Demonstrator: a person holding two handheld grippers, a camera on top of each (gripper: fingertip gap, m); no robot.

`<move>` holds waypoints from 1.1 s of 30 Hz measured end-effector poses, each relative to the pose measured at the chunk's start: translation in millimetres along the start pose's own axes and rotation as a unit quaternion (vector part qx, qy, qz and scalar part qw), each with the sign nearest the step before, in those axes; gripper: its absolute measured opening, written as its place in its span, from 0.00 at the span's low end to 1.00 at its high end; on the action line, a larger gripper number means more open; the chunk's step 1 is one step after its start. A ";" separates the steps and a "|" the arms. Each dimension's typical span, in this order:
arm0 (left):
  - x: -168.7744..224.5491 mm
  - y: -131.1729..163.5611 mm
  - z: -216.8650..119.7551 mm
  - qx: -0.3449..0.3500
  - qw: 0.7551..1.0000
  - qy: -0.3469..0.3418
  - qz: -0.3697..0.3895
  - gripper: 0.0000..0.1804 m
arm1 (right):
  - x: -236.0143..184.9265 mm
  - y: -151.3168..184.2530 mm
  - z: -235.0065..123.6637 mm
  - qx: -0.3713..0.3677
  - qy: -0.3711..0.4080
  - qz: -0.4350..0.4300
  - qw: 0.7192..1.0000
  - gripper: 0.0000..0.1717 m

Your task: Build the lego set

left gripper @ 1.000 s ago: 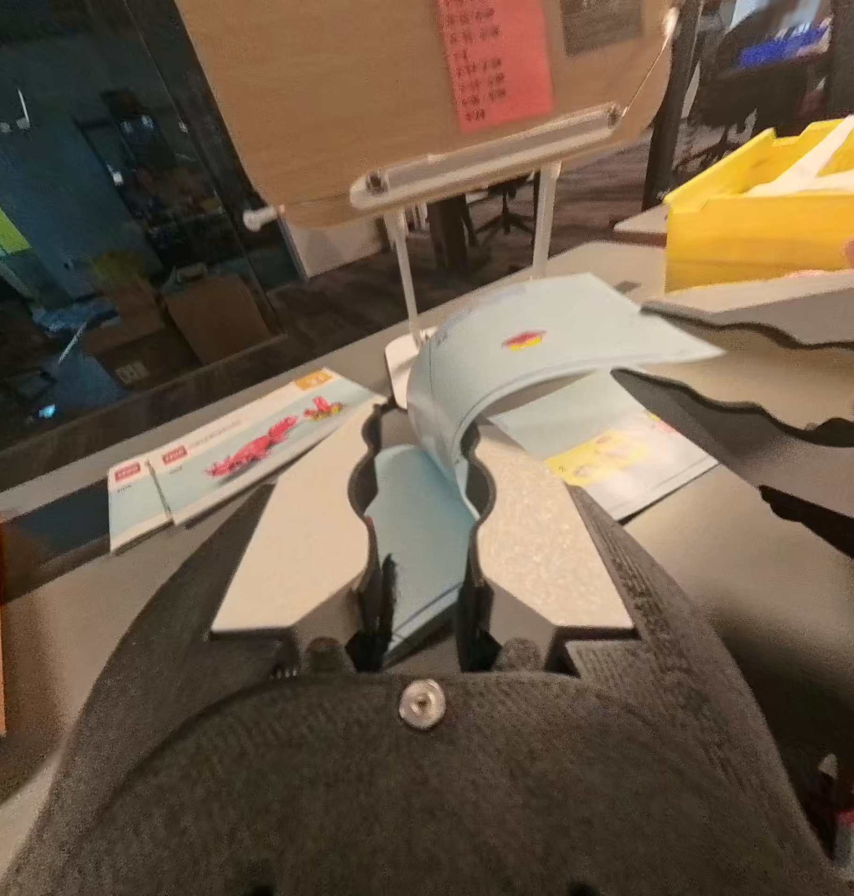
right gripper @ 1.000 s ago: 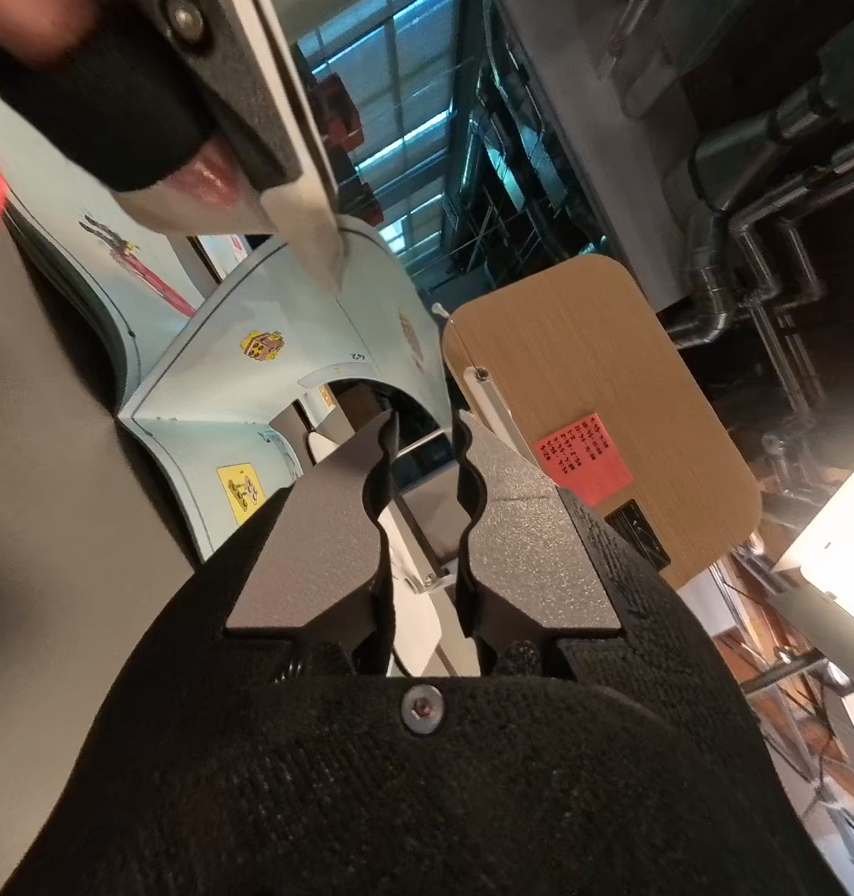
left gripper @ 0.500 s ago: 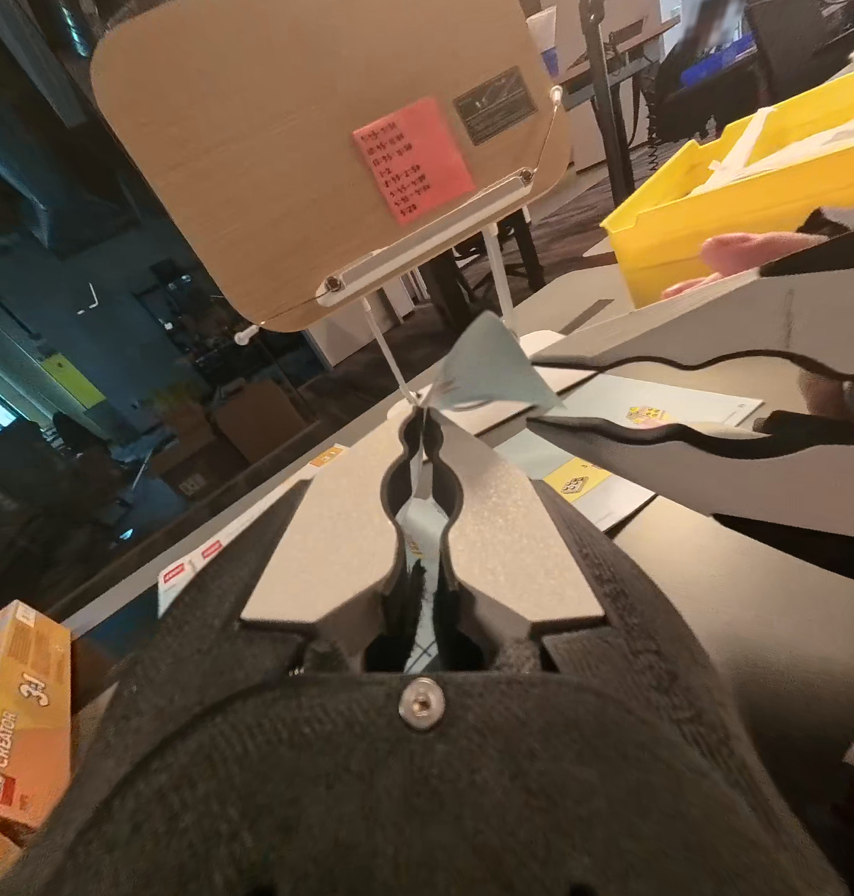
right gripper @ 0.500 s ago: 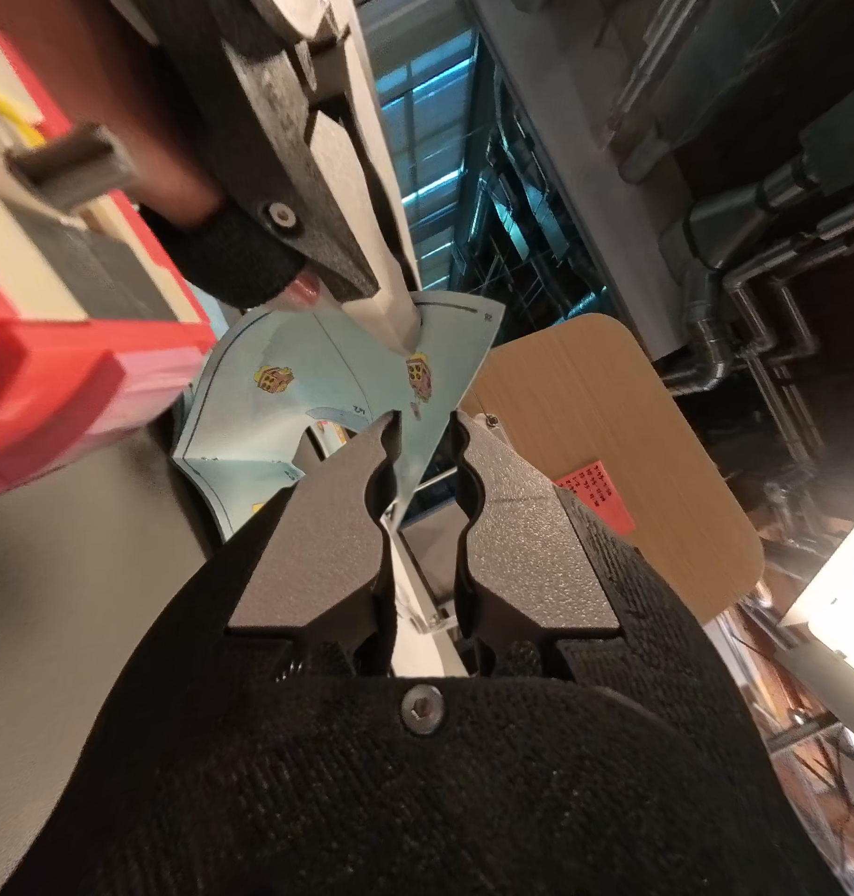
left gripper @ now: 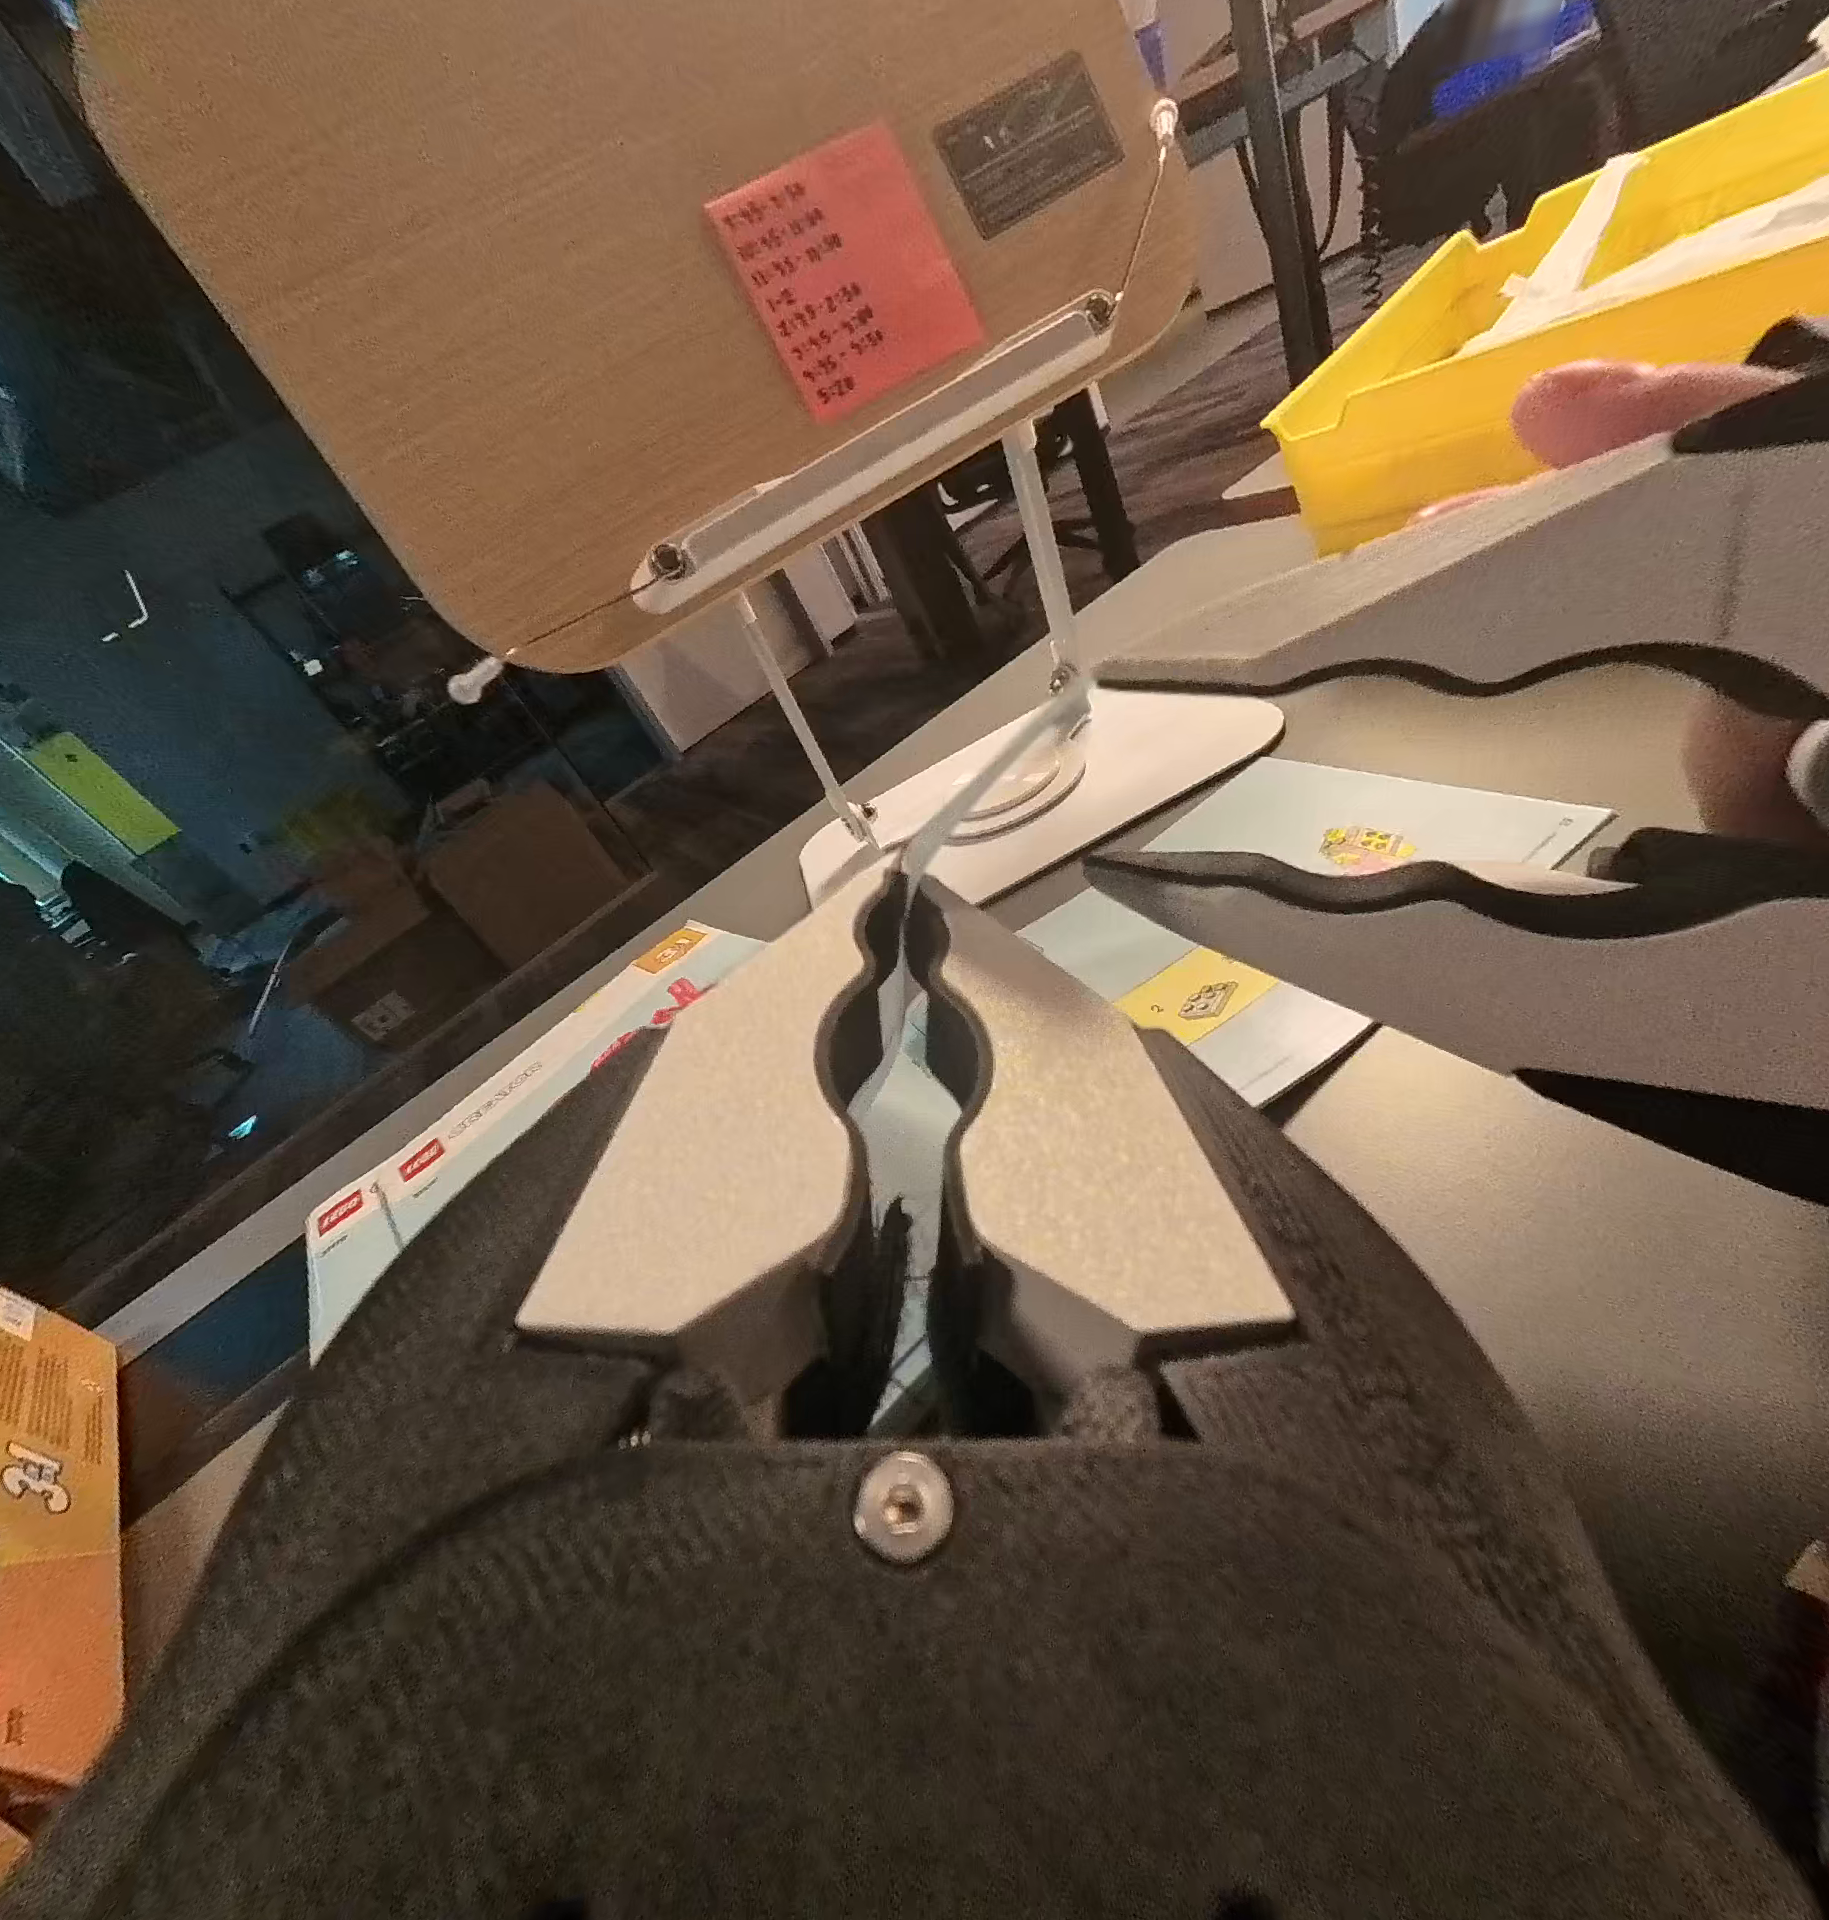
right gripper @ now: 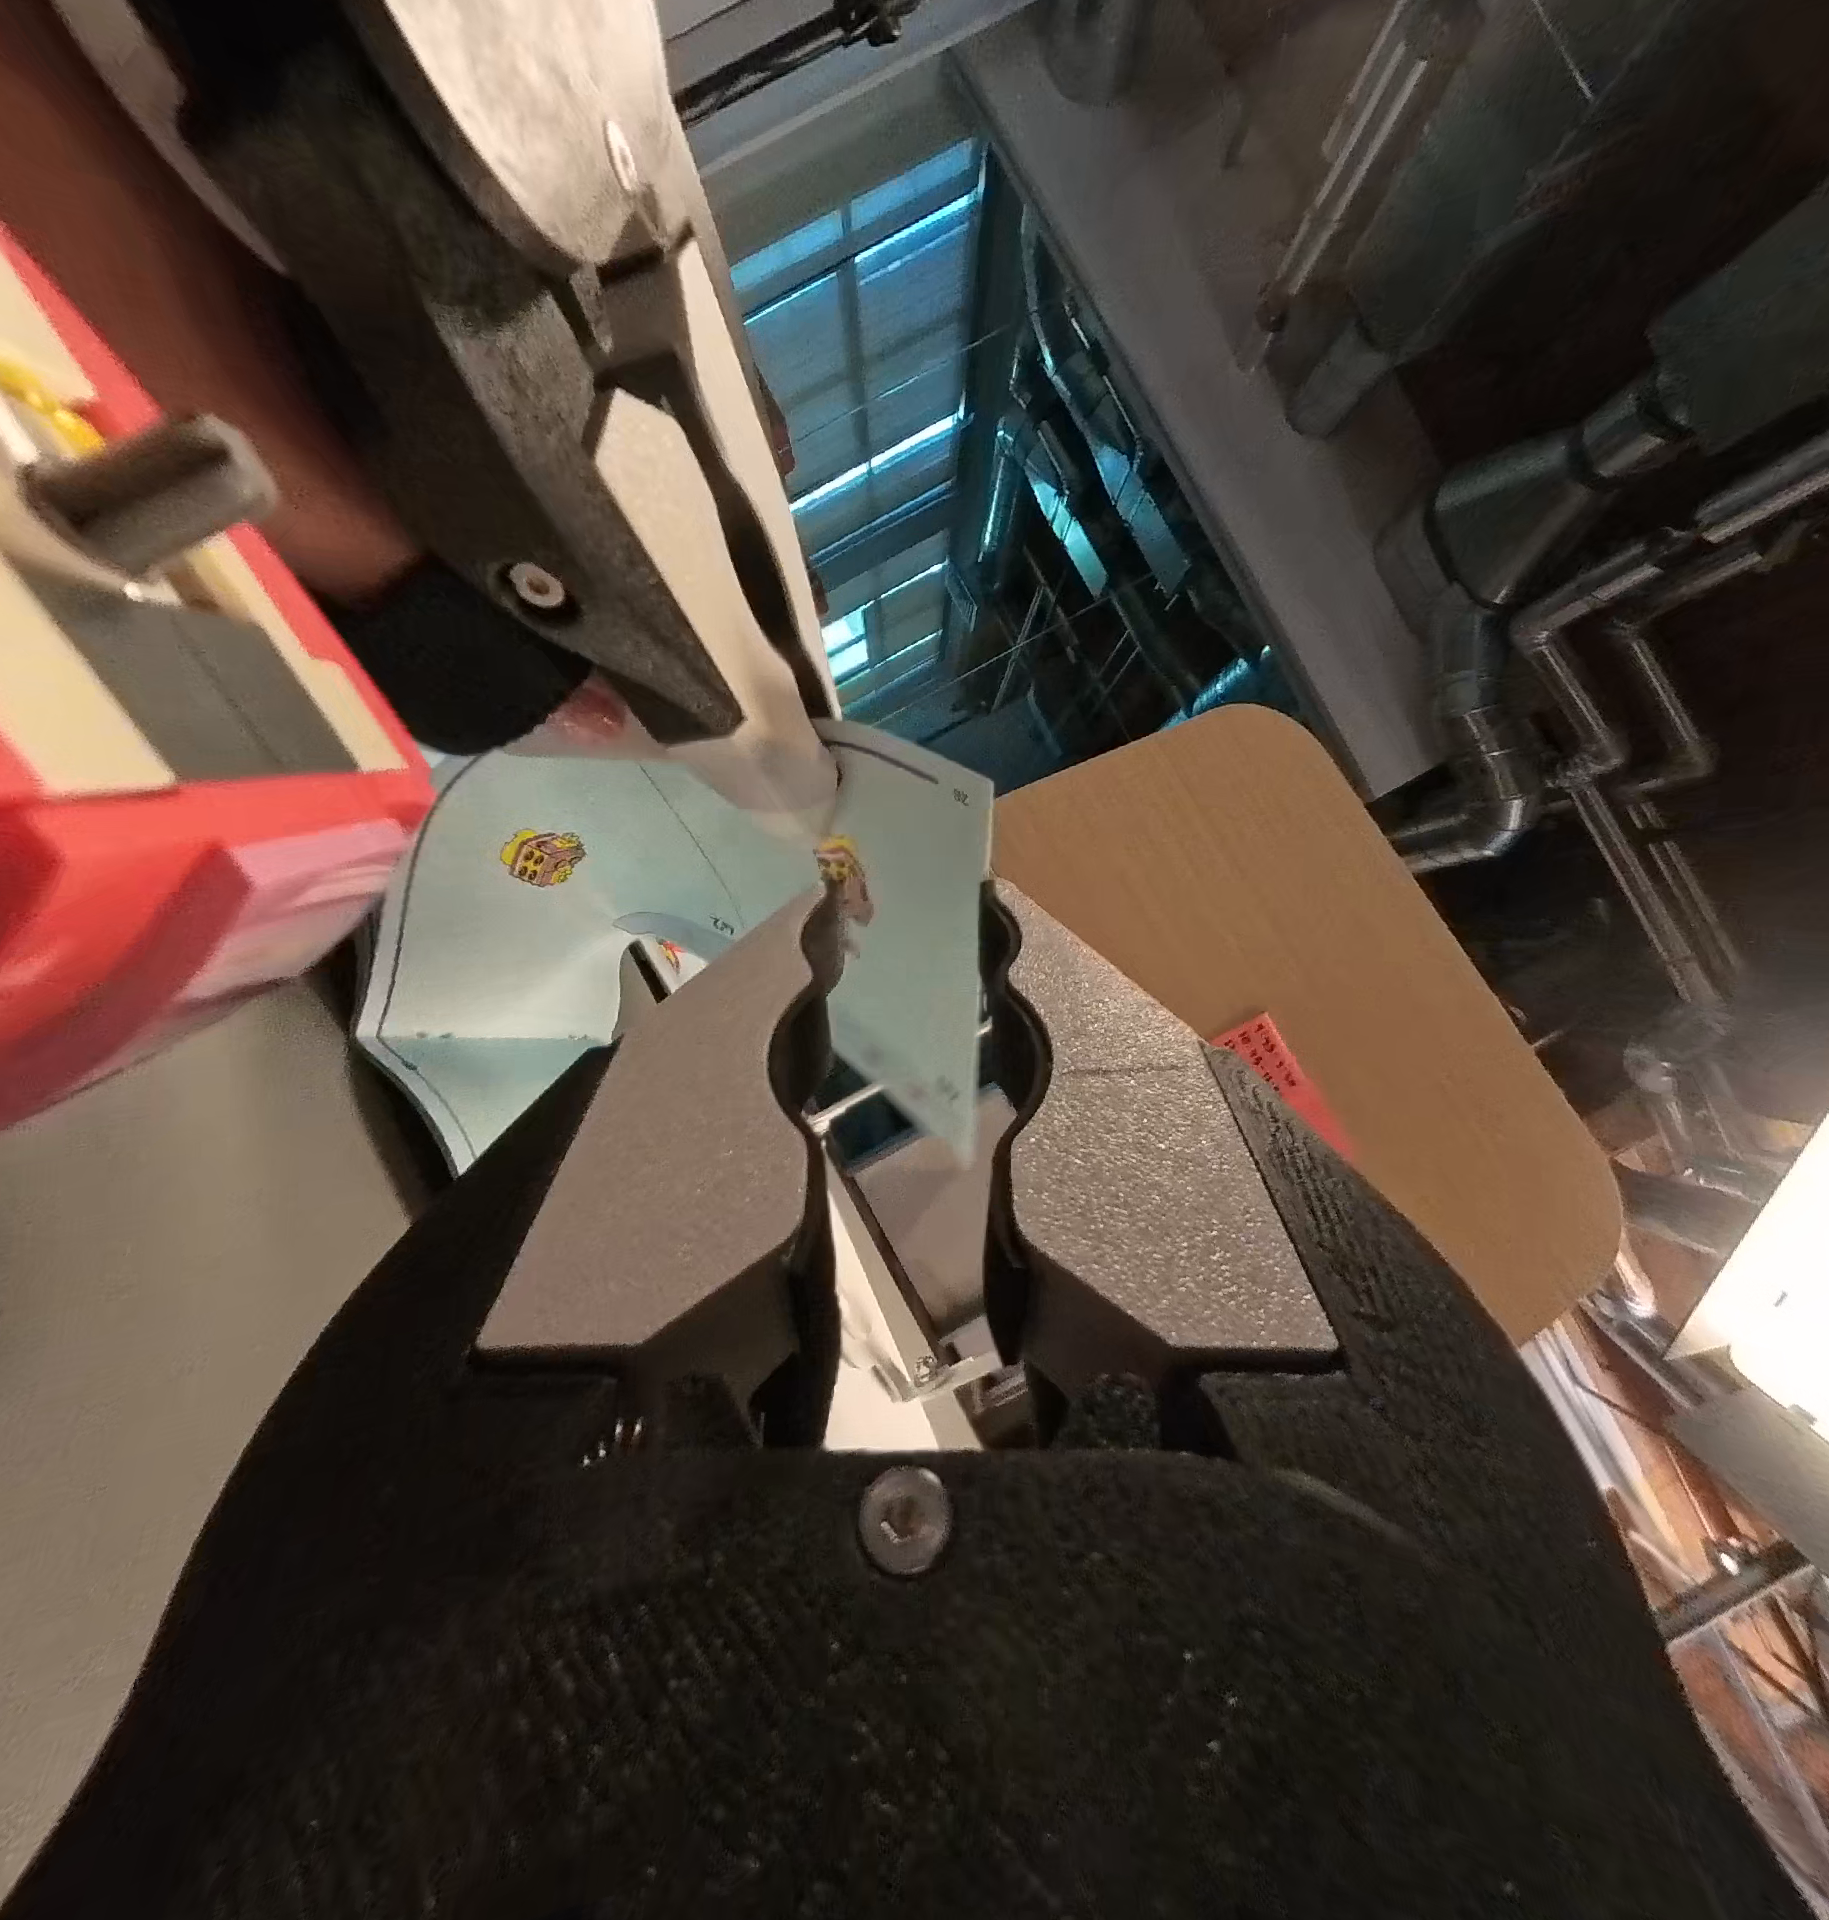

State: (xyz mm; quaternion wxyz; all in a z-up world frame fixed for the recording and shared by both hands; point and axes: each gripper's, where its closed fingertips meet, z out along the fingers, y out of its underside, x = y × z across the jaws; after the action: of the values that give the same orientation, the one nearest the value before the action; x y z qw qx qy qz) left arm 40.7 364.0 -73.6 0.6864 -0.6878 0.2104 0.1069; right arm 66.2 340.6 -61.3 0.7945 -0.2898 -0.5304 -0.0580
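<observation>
Left gripper [left gripper: 905,904] clamped on thin blue page [right gripper: 889,935], right gripper [right gripper: 899,935] open around it: may tear if pulled hard.

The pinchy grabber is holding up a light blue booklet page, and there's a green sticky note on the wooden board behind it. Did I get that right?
Almost. The sticky note on the wooden board is red-pink, not green, as the left wrist view shows. The left gripper does pinch a light blue booklet page.

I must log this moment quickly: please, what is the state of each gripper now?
Left gripper: closed, pinching a light blue booklet page between its fingertips.
Right gripper: open; the page hangs between its fingers, not clamped.
</observation>
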 end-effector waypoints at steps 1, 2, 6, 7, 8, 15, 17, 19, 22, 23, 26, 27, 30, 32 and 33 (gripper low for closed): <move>0.8 0.4 0.4 -0.001 1.000 0.000 0.002 0.00 | 0.0 -0.8 -0.2 0.001 0.001 -0.003 1.000 0.14; 0.5 0.3 0.4 -0.002 1.000 -0.003 0.003 0.00 | -0.9 -1.3 -0.3 0.002 -0.001 -0.007 1.000 0.14; -1.8 0.7 0.0 -0.002 1.000 -0.006 -0.008 0.00 | -3.0 -1.8 -0.4 0.002 -0.005 -0.015 1.000 0.14; -1.9 0.8 0.0 -0.002 1.000 -0.005 -0.011 0.00 | -2.5 -2.1 -0.6 0.003 -0.003 -0.016 1.000 0.14; -2.0 1.0 0.1 -0.002 1.000 -0.004 -0.012 0.00 | -2.1 -2.7 -0.8 0.004 -0.002 -0.017 1.000 0.14; 3.5 0.9 1.3 -0.005 1.000 0.002 -0.002 0.00 | -4.6 -4.3 -0.8 0.005 -0.006 -0.026 1.000 0.13; 3.7 1.1 1.4 -0.006 1.000 0.002 -0.002 0.00 | 0.0 -5.1 -1.6 0.007 0.005 -0.023 1.000 0.13; 3.0 1.8 1.3 -0.007 1.000 0.002 -0.005 0.00 | 4.8 -5.0 -2.4 0.006 0.016 -0.017 1.000 0.13; 2.3 2.2 1.2 -0.006 1.000 0.003 -0.012 0.00 | 6.2 -2.8 -2.3 0.002 0.018 -0.012 1.000 0.13; 1.9 1.9 1.1 -0.005 1.000 0.003 -0.014 0.00 | 5.0 -2.3 -2.0 0.002 0.015 -0.013 1.000 0.12; 0.7 0.2 0.5 0.000 1.000 0.001 -0.024 0.00 | 1.7 -2.5 -1.5 0.002 0.008 -0.019 1.000 0.11; 0.2 -0.1 0.4 0.001 1.000 0.001 -0.028 0.00 | 1.2 -2.9 -1.4 0.002 0.008 -0.021 1.000 0.11; -0.8 0.2 0.1 0.001 1.000 0.001 -0.031 0.00 | 0.1 -3.0 -1.1 0.002 0.005 -0.023 1.000 0.11; -1.2 0.5 0.1 0.000 0.999 0.000 -0.033 0.00 | -1.3 -2.6 -0.9 0.001 0.002 -0.024 1.000 0.10; -1.5 0.5 0.1 0.000 0.999 0.000 -0.036 0.00 | -1.7 -2.5 -0.8 0.001 0.001 -0.025 1.000 0.10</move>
State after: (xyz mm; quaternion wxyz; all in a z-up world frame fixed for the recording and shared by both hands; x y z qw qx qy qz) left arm 39.2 364.3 -73.4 0.6902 -0.6947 0.1853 0.0817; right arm 65.1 337.8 -61.9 0.7935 -0.2755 -0.5370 -0.0774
